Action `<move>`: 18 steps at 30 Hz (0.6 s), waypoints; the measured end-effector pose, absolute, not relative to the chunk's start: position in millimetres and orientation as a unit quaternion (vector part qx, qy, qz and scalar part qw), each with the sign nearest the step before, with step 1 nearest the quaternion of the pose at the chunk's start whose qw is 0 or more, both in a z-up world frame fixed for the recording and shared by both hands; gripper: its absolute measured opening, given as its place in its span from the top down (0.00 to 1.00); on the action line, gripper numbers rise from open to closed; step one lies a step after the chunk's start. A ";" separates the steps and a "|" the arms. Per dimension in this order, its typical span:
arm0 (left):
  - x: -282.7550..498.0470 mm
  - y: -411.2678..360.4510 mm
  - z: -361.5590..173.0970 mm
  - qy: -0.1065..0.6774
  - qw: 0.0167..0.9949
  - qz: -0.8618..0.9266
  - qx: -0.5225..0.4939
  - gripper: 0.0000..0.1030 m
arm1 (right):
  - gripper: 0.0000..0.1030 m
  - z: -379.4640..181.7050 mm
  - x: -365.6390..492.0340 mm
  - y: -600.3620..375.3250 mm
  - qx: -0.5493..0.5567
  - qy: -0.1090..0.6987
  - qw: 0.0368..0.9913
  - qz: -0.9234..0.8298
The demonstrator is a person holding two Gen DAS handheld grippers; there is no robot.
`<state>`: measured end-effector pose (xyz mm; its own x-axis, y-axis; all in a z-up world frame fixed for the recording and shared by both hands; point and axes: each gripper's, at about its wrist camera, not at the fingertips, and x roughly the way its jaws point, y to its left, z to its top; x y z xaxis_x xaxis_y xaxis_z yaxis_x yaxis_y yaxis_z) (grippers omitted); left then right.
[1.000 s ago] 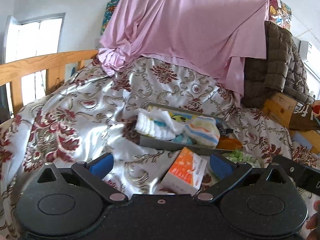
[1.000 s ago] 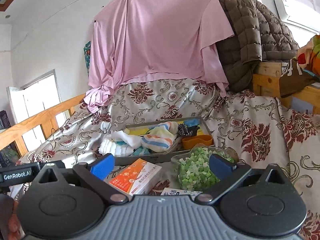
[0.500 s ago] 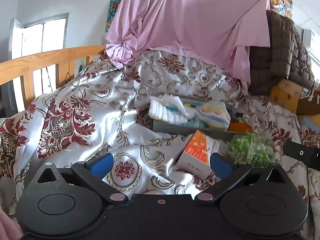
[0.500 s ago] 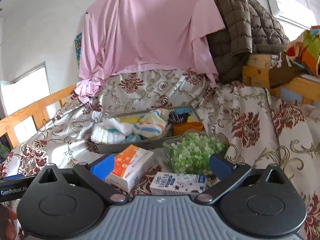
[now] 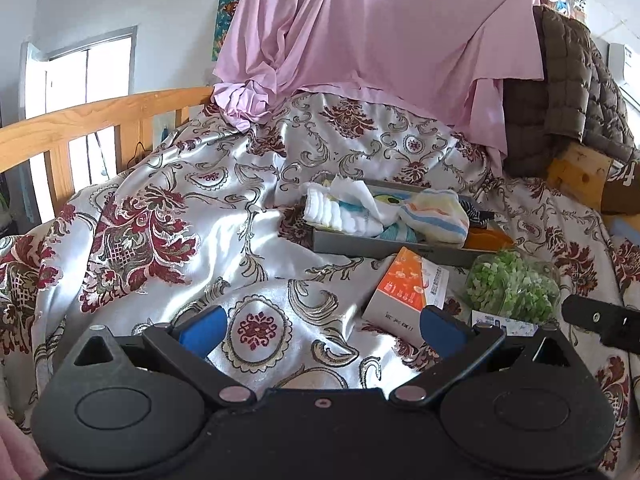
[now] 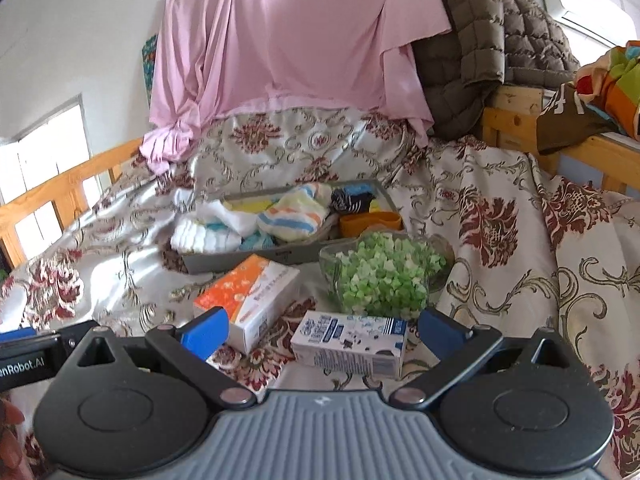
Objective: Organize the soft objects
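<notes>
Both the left gripper (image 5: 322, 326) and right gripper (image 6: 320, 326) are hanging released, empty; fluffy folded towels (image 6: 248, 224) are filling the rectangular grey tray (image 6: 256, 258) at frame centre.

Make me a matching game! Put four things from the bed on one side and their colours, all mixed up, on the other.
Things:
1. box beside the tray
2. small carton
3. bits in the clear bowl
4. sheet hanging at the back

Colours:
A. pink
B. green
C. orange and white
D. blue and white

Pairs: 1-C, 2-D, 3-B, 4-A
</notes>
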<state>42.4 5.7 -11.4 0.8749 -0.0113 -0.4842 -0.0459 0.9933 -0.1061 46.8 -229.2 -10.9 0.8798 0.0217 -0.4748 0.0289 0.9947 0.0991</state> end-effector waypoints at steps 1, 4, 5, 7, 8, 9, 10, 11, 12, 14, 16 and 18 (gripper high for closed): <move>43.1 5.4 -12.5 0.253 0.966 0.010 -0.056 0.01 | 0.00 -12.1 47.9 -228.3 0.048 0.250 0.967 -0.002; 44.2 5.1 -14.2 0.257 0.965 0.013 -0.053 0.01 | 0.00 -14.1 48.8 -227.2 0.046 0.256 0.966 -0.001; 43.8 4.7 -14.4 0.257 0.965 0.013 -0.052 0.01 | 0.00 -14.5 48.9 -227.4 0.046 0.258 0.965 0.000; 43.3 3.8 -14.7 0.255 0.966 0.013 -0.048 0.01 | 0.00 -15.1 49.0 -226.9 0.046 0.259 0.965 0.000; 43.2 3.5 -15.0 0.256 0.966 0.013 -0.046 0.01 | 0.00 -15.2 49.3 -227.4 0.046 0.260 0.964 0.000; 43.3 3.2 -15.0 0.256 0.965 0.013 -0.045 0.01 | 0.00 -15.2 49.3 -227.4 0.045 0.261 0.964 0.000; 43.2 2.9 -15.0 0.256 0.965 0.013 -0.045 0.01 | 0.00 -14.9 49.3 -227.8 0.045 0.261 0.964 0.000; 43.3 2.9 -14.8 0.256 0.965 0.014 -0.045 0.01 | 0.00 -15.0 49.1 -227.7 0.044 0.261 0.964 0.000; 43.1 3.1 -14.8 0.256 0.965 0.014 -0.045 0.01 | 0.00 -14.9 48.9 -227.8 0.044 0.261 0.964 0.000; 42.9 3.4 -14.8 0.256 0.965 0.015 -0.045 0.01 | 0.00 -15.1 49.2 -227.8 0.044 0.262 0.964 0.000; 43.3 3.3 -14.7 0.257 0.965 0.014 -0.044 0.01 | 0.00 -15.2 49.0 -227.9 0.044 0.262 0.964 0.001; 43.4 3.3 -14.8 0.257 0.965 0.015 -0.044 0.01 | 0.00 -15.4 49.0 -227.8 0.044 0.262 0.964 0.001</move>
<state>43.4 3.3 -14.8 0.8671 0.0057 -0.4981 -0.0511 0.9957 -0.0775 49.0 -227.8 -15.4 0.8628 0.0242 -0.5049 0.0220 0.9961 0.0853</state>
